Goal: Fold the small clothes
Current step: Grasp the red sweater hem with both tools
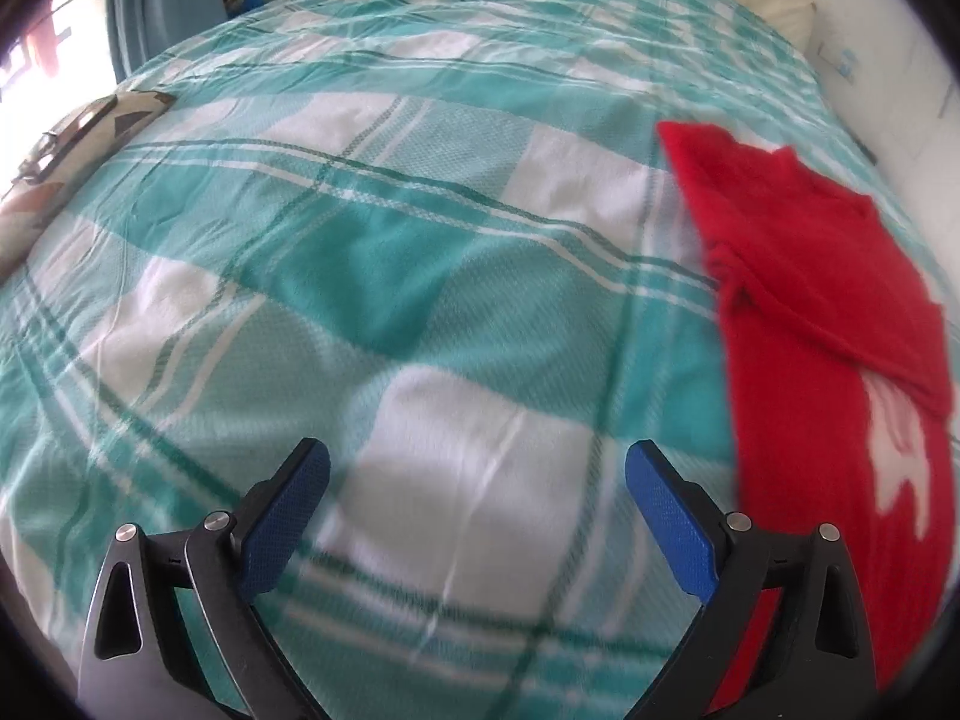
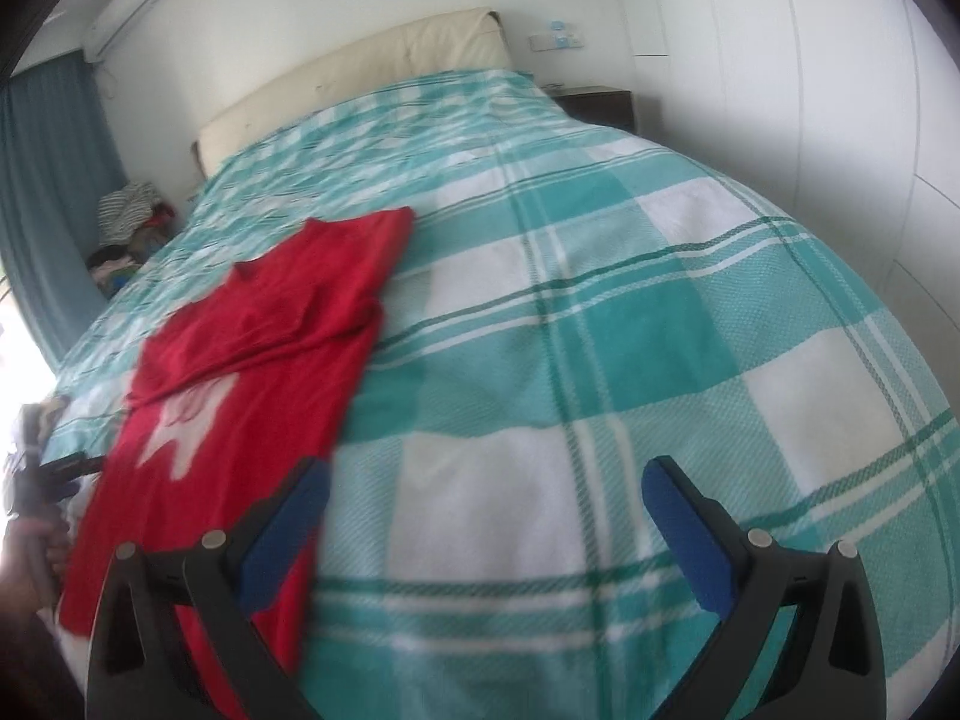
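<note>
Plainly spread on the checked bedspread [image 2: 600, 312], long axis running toward the headboard [image 2: 360, 60]: red shirt [image 2: 264, 360]. Flanking the shirt, both wide open and empty: left gripper [image 1: 477, 474] on its left, right gripper [image 2: 486, 489] on its right, comparably near.

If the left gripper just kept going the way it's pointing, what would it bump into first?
Most likely the checked bedspread. The open left gripper points over bare cloth, with the red shirt off to its right. Depth is hard to judge.

Red tee [image 2: 258, 360] – soft matt cloth; bedcover [image 2: 600, 360] – coarse weave.
</note>
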Available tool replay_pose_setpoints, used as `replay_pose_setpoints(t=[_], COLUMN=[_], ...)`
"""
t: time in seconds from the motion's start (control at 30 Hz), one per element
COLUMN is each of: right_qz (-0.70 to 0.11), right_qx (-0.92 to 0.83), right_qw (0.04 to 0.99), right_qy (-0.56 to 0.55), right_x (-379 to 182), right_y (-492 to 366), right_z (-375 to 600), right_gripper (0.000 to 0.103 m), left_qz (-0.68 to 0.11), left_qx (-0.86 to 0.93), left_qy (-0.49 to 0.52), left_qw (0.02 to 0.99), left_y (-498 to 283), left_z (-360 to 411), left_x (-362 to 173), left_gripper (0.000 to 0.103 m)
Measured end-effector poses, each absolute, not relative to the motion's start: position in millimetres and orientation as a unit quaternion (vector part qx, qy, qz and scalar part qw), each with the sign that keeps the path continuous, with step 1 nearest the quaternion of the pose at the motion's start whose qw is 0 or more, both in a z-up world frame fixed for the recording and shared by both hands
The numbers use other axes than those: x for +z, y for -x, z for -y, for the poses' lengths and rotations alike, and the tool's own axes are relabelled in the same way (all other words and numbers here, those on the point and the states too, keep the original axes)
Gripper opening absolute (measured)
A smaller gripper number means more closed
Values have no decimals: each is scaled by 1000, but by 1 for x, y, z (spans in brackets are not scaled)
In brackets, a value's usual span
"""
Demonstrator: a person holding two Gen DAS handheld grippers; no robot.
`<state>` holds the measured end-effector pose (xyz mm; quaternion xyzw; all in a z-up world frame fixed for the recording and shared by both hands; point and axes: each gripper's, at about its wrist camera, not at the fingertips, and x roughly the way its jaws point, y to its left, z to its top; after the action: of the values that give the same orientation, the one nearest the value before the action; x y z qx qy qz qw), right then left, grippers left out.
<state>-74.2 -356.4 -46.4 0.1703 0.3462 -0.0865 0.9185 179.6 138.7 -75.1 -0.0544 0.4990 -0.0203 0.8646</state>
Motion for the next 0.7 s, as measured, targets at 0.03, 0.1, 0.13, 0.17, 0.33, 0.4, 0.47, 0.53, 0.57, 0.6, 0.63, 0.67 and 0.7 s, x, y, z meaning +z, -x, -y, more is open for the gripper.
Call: replay_pose_setpoints(t=[0.03, 0.1, 0.13, 0.17, 0.33, 0.4, 0.47, 0.53, 0.57, 0.6, 0.63, 0.67, 0.7], right_qz=[-354, -377, -392, -406, -474, -483, -484, -489, -494, -496, -496, -493, -488], right_qx=[-58, 1, 31, 58, 118, 106, 112, 118, 120, 119, 117, 117, 117], right_qw=[917, 908, 900, 891, 842, 842, 840, 835, 833, 832, 832, 833, 835], right_qy=[-173, -182, -187, -193, -226, -216, -220, -222, -221, -220, -221, -224, -227], right_x=[-44, -44, -47, -51, -91, -99, -101, -102, -102, -101, -100, -97, -92], right_y=[82, 95, 100, 104, 98, 95, 92, 90, 87, 87, 87, 87, 87], right_z=[349, 331, 320, 309, 272, 264, 260, 257, 258, 259, 260, 261, 262], right_gripper=[102, 103, 103, 102, 78, 66, 56, 28, 7, 6, 6, 6, 6], left_qz=[-494, -494, -505, -520, -532, -530, -534, -535, -539, -540, -540, -540, -540], left_qx=[-57, -128, -154, -173, -180, -182, -180, -190, -197, -200, -202, -206, -217], left_qy=[69, 85, 82, 76, 45, 31, 17, -3, -1, 4, 12, 27, 52], left_qw=[865, 856, 845, 833, 826, 828, 826, 823, 819, 817, 817, 815, 812], left_y=[-159, -117, -99, -85, -48, -41, -36, -32, -31, -31, -31, -31, -34], left_z=[-141, -138, -132, -126, -93, -85, -78, -72, -72, -74, -76, -80, -85], left_x=[-65, -55, -56, -62, -75, -74, -73, -71, -70, -69, -66, -63, -59], left_gripper=[100, 101, 101, 100, 79, 65, 50, 23, 9, 8, 6, 4, 3])
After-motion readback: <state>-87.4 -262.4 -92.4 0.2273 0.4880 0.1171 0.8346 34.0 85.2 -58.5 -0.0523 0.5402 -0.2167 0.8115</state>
